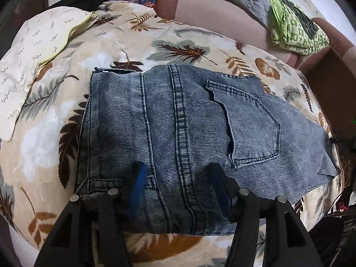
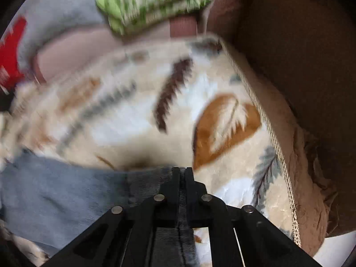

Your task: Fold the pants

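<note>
The left gripper [image 1: 178, 178] is hanging open over the folded jeans [image 1: 189, 122] lying on the leaf-print blanket [image 1: 66, 111]; the right gripper [image 2: 183, 168] is pinching denim.

Faded grey-blue denim pants [image 1: 178, 133], folded, back pocket up, on leaf-print blanket [image 1: 66, 111]

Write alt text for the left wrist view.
Folded blue-grey denim pants lie on a cream leaf-print fleece blanket, back pocket up. The left hand-held gripper hovers open over their near edge. A green patterned cloth sits at the far right.
</note>
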The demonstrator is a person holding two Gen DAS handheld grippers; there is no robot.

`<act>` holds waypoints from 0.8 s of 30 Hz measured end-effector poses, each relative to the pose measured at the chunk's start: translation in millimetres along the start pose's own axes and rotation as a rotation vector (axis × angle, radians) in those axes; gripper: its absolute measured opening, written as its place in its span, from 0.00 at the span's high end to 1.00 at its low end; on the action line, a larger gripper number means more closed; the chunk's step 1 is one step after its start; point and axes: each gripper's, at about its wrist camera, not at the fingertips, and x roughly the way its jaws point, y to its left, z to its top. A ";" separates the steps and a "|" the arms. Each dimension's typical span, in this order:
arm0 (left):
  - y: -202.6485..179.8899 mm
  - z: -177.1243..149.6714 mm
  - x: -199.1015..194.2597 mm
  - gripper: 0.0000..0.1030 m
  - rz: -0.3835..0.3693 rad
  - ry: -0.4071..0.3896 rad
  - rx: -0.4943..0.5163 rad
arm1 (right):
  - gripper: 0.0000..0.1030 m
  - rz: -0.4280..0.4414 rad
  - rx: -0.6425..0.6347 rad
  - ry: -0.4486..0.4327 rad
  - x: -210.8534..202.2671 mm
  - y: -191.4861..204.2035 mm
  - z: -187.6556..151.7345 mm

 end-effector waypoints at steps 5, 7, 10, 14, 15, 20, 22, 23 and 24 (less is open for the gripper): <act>8.6 3.4 0.8 0.40 -0.024 0.014 -0.022 | 0.93 0.004 0.074 -0.102 -38.1 -9.9 -27.1; 9.8 4.1 0.9 0.40 -0.027 0.019 -0.033 | 0.92 0.180 0.114 -0.116 -65.2 -6.7 -44.7; 9.9 4.8 -2.5 0.40 -0.031 0.024 -0.048 | 0.89 0.431 0.187 -0.079 -81.0 5.5 -80.4; 17.1 -1.5 -28.5 0.39 -0.128 -0.006 -0.172 | 0.83 0.474 0.288 -0.017 -71.0 13.7 -125.5; 20.0 -5.1 -35.5 0.36 -0.160 -0.015 -0.205 | 0.83 0.479 0.332 -0.008 -65.0 9.3 -130.3; 56.6 -27.3 -63.3 0.33 -0.246 -0.071 -0.467 | 0.82 0.524 0.472 -0.016 -43.4 -5.7 -135.7; 75.3 -32.2 -65.6 0.33 -0.263 -0.082 -0.578 | 0.82 0.537 0.470 -0.016 -41.6 -5.6 -133.0; 83.8 -35.0 -63.8 0.33 -0.279 -0.071 -0.638 | 0.82 0.539 0.472 -0.019 -41.2 -6.1 -133.2; 88.4 -37.1 -62.3 0.33 -0.298 -0.065 -0.676 | 0.82 0.539 0.474 -0.019 -41.3 -6.1 -133.0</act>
